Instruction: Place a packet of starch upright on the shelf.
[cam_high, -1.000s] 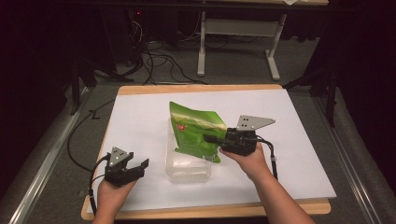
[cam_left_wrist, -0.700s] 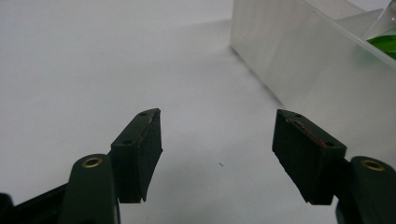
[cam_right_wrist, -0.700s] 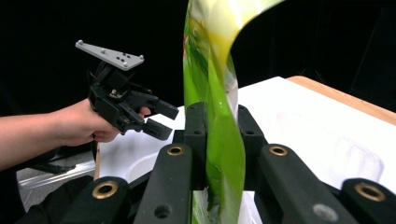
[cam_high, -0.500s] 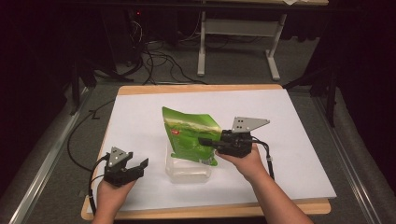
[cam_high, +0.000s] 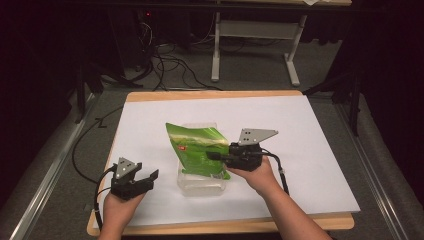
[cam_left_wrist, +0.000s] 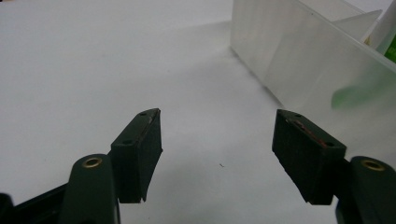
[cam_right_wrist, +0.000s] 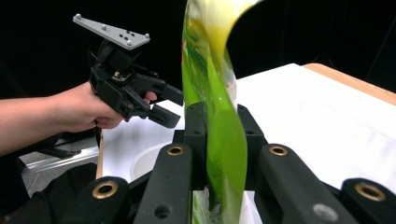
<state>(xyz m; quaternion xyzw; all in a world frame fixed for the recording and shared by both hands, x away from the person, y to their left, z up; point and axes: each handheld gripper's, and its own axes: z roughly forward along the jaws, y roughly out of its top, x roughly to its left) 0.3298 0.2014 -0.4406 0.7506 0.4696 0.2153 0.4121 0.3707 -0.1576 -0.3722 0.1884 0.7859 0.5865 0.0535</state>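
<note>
Pouch (cam_high: 200, 150) over container (cam_high: 200, 184); left gripper (cam_high: 145, 180) left, right gripper (cam_high: 216, 156) right.

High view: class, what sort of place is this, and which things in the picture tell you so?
Probably a lab or recording workshop, not a home. A white-covered table stands on grey carpet, loose cables trail by a metal desk frame, and a person works with hand-held grippers, the right gripper clamping a green bag.

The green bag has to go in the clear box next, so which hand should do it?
Probably the right. The right gripper is shut on the green bag, holding it over the clear box. The left gripper is open, off to the side of the box.
</note>
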